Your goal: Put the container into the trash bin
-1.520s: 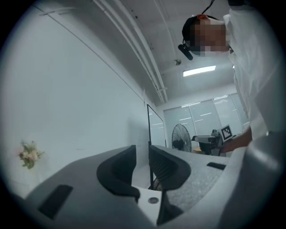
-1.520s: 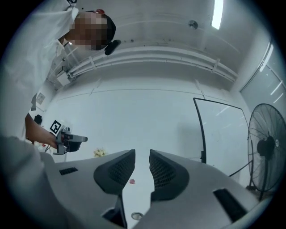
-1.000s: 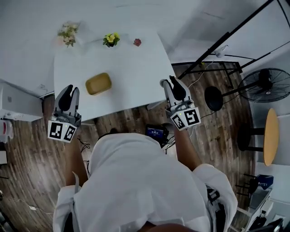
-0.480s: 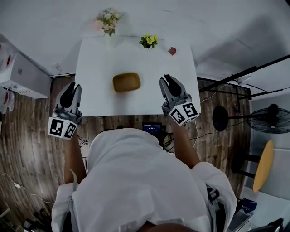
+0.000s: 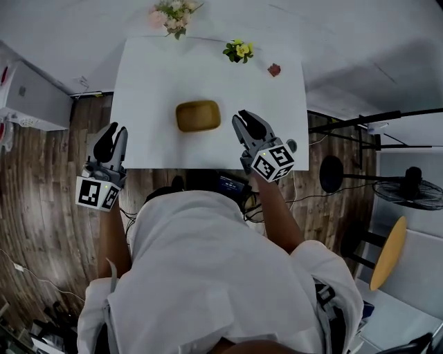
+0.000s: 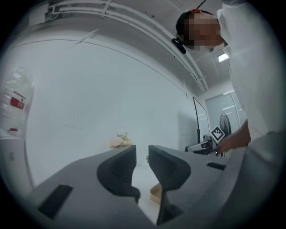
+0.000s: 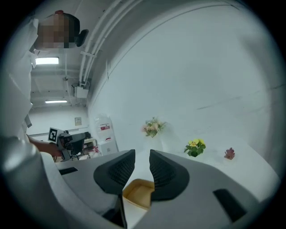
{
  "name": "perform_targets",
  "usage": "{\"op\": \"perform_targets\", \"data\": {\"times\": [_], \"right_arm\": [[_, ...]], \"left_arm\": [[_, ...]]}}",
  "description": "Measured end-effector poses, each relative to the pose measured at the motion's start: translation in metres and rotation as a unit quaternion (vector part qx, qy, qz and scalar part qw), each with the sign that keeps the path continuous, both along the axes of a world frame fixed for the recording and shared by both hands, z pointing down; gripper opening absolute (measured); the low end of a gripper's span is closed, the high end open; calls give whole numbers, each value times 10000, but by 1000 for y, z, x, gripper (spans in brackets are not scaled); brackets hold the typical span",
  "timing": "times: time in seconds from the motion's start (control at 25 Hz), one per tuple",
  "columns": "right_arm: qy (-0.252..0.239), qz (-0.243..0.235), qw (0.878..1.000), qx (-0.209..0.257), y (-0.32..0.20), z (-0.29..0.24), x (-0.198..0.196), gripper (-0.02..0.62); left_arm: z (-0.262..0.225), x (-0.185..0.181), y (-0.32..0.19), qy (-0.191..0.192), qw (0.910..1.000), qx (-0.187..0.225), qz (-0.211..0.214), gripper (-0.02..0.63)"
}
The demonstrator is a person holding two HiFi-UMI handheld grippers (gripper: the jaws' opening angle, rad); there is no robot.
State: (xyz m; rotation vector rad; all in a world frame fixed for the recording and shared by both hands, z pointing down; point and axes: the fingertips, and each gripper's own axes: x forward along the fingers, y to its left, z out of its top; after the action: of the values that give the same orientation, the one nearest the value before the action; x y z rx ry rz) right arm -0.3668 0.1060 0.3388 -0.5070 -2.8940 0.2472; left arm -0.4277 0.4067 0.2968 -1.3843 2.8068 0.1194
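Note:
The container [image 5: 198, 115] is a shallow brown tray lying open side up in the middle of the white table [image 5: 145, 83]. My right gripper [image 5: 248, 127] hovers over the table just right of it, open, with nothing between its fingers. In the right gripper view the container [image 7: 138, 193] shows low between and just beyond the right gripper [image 7: 142, 156]. My left gripper [image 5: 112, 135] is at the table's front left corner, open and empty. In the left gripper view the left gripper [image 6: 142, 152] points level along the tabletop, the container [image 6: 156, 193] ahead to its right. No trash bin is in view.
At the table's far edge stand a pink bouquet [image 5: 173, 14], a yellow flower pot [image 5: 239, 50] and a small red plant [image 5: 274, 69]. A white cabinet [image 5: 34, 97] is left of the table. A black stool [image 5: 331, 173] and a yellow round table [image 5: 387, 252] are to the right.
Both grippers have come forward and lower toward the table. The right one has crossed the front edge and now sits beside the container; the left one has reached the table's left corner.

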Motion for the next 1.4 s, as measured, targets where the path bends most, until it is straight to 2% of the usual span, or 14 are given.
{"op": "perform_targets", "data": {"times": [0.12,0.44,0.64,0.88,1.04,1.12,1.4], "right_arm": [[352,-80,9993,-64,-8,31,-17,120],[1437,-302,9886,-319,-29,116,-61,120],[2171,-339,9739,-562,-29,165,-69,137],[2920,-631,9516,-725,-19,208,-64,143],[3225,-710,9402,-831,-11,221,-62,141],[3332,-721,9362,-860,-9,223,-61,112],[3419,-583,9332,-941,-8,222,-60,51]], "left_arm": [[23,-1,-9,112,9995,-285,-39,91],[70,-22,-36,610,9970,-456,-100,91],[103,-29,-55,935,9939,-583,-29,91],[124,-36,-69,1216,9909,-580,-54,91],[130,-39,-62,1310,9895,-582,-162,91],[131,-39,-58,1332,9892,-567,-212,91],[123,-35,-55,1230,9911,-470,-179,91]]}}
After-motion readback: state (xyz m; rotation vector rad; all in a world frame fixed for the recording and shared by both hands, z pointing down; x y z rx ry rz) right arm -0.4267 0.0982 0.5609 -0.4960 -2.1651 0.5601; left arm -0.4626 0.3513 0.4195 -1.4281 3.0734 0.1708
